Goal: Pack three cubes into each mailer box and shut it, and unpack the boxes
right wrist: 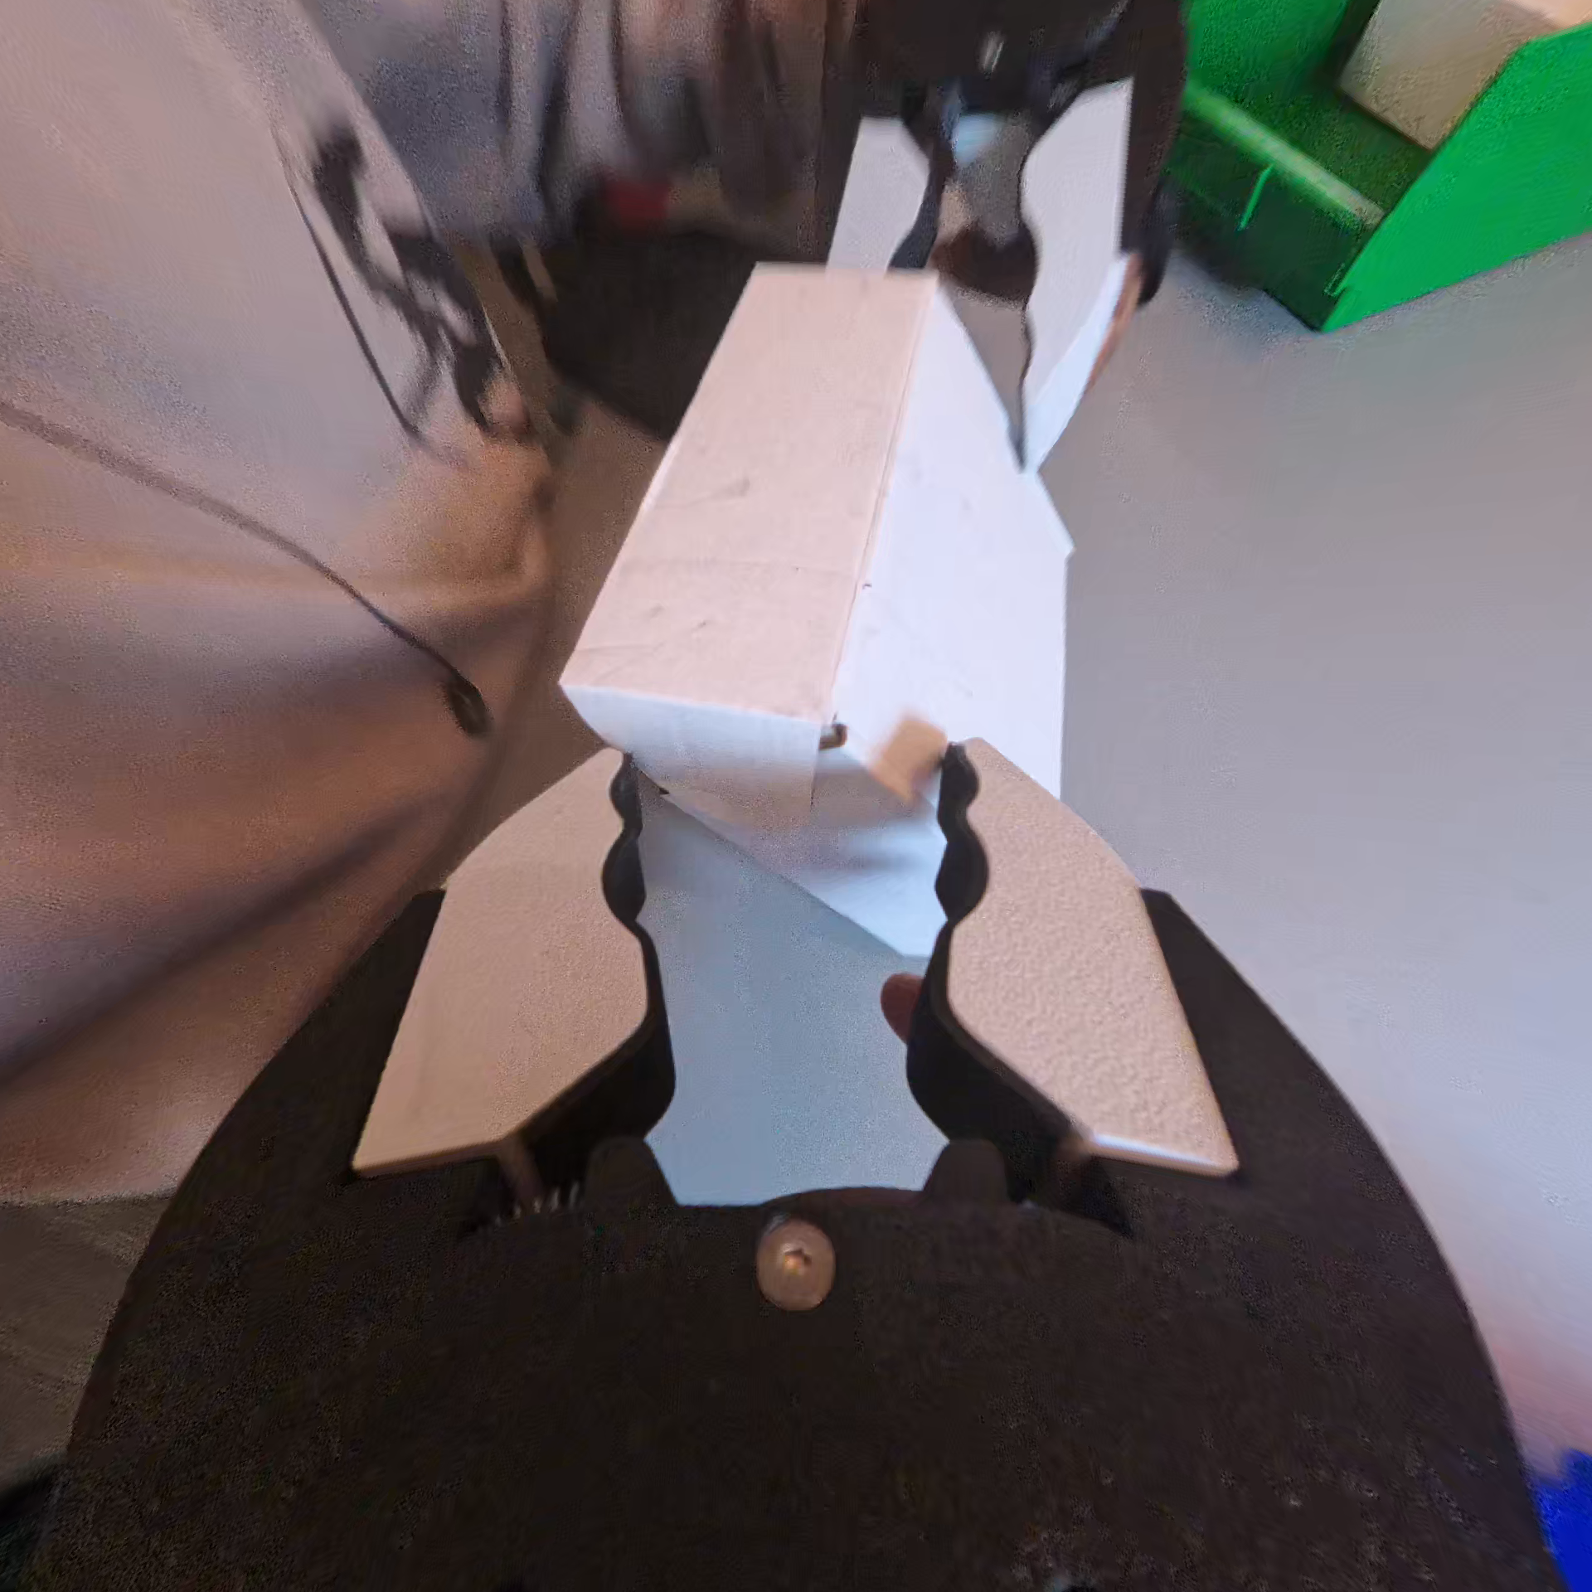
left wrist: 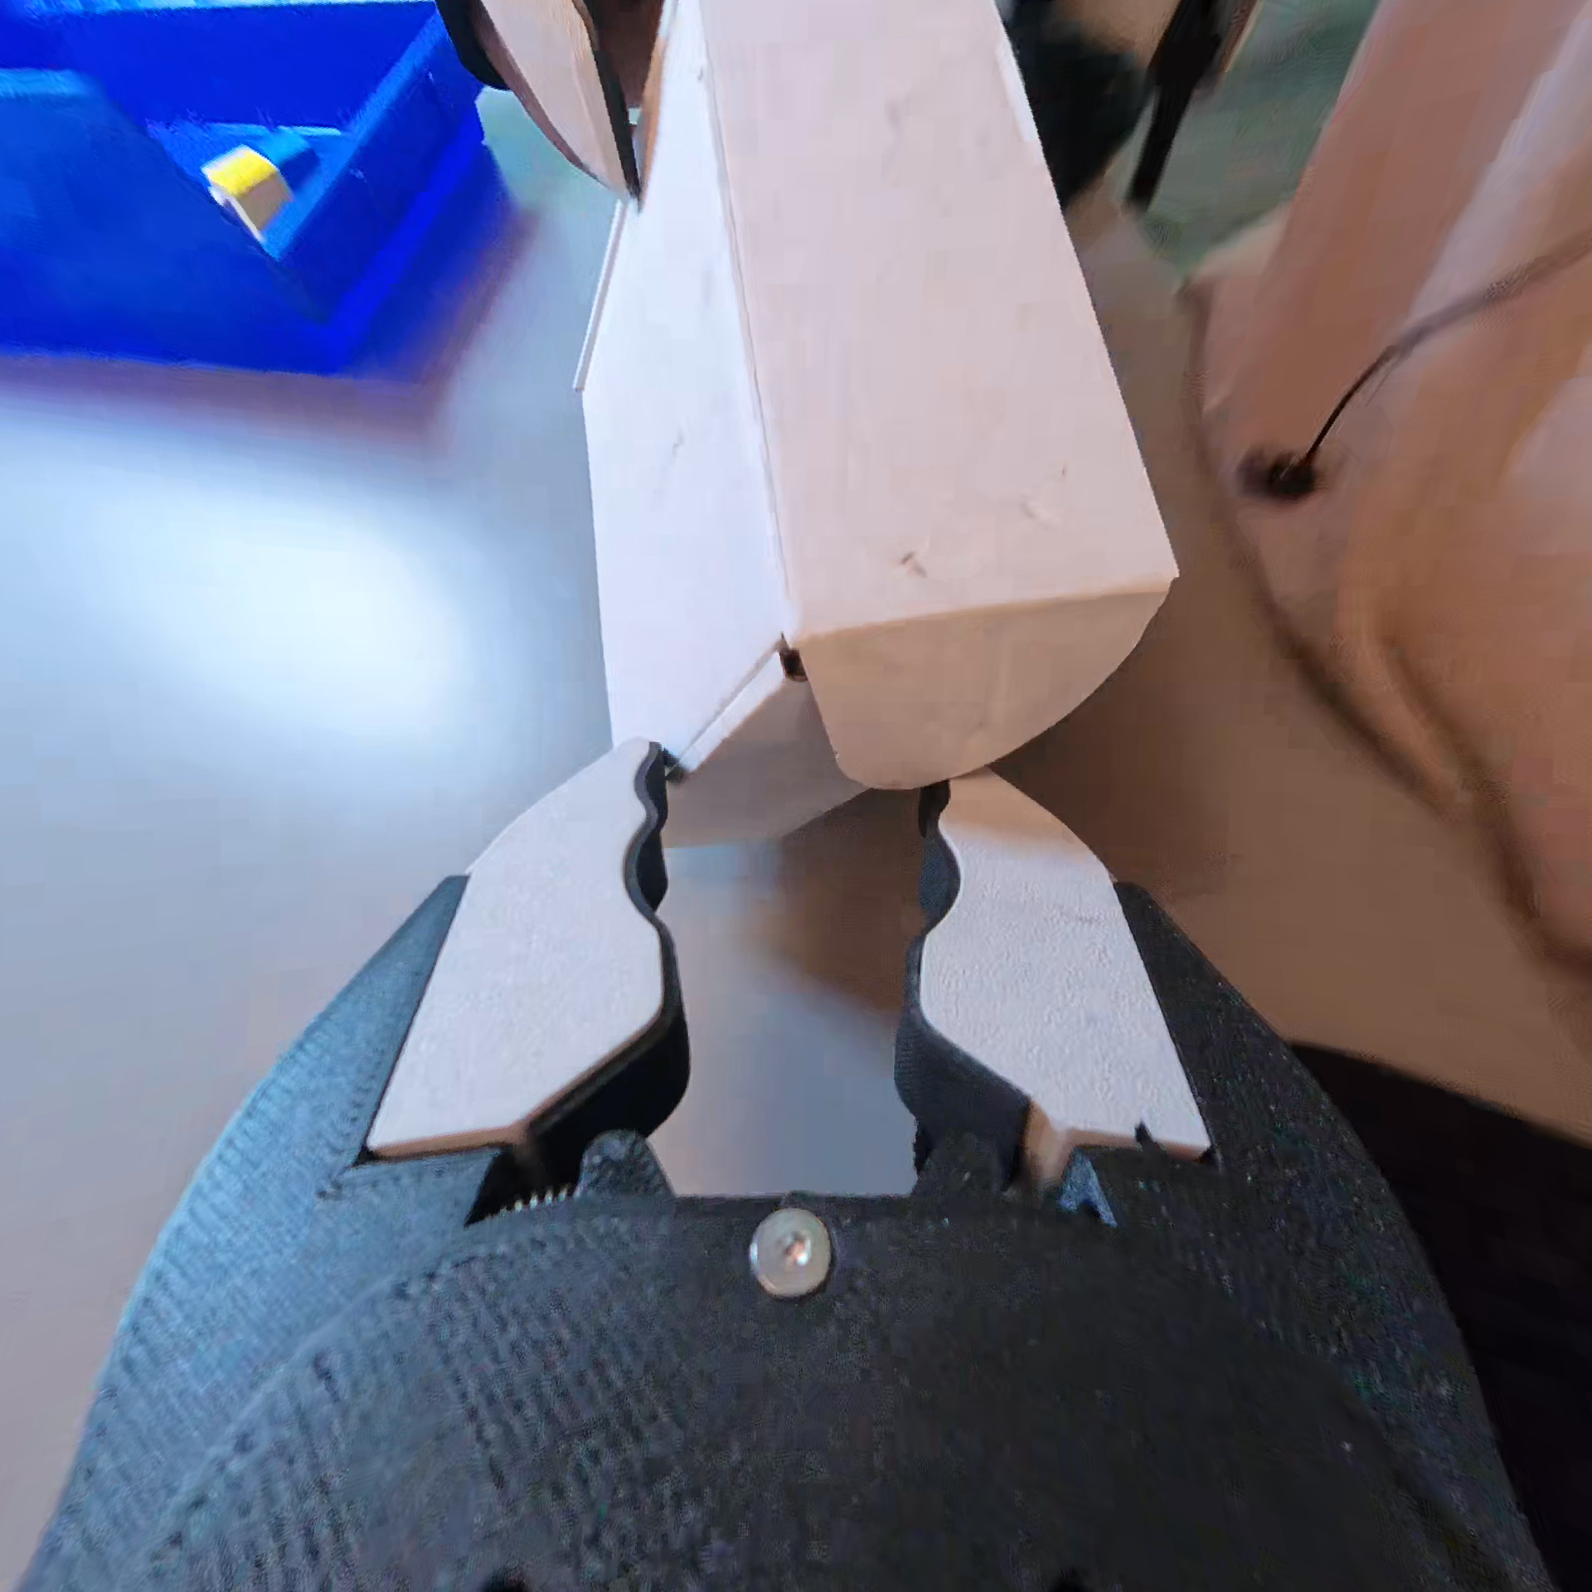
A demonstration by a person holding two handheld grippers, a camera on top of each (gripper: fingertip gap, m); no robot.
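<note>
A white mailer box [left wrist: 904, 388] is held in the air between both grippers, tilted, with one gripper at each end. My left gripper [left wrist: 792, 784] is shut on its near end, with only the fingertips on the cardboard. My right gripper [right wrist: 788, 767] grips the opposite end of the box [right wrist: 775, 517] the same way. Each gripper also shows at the box's far end in the other view: the right one [left wrist: 603, 121] and the left one [right wrist: 1025, 258]. A side flap stands slightly off the box. What is inside is hidden. A yellow cube [left wrist: 245, 185] lies in a blue bin [left wrist: 172, 284].
A green bin [right wrist: 1421, 189] with a white box [right wrist: 1447, 60] in it stands at the far right on the pale table [right wrist: 1292, 603]. The person's beige-clad body [left wrist: 1378, 603] with a black cord is close beside the box. Both views are motion-blurred.
</note>
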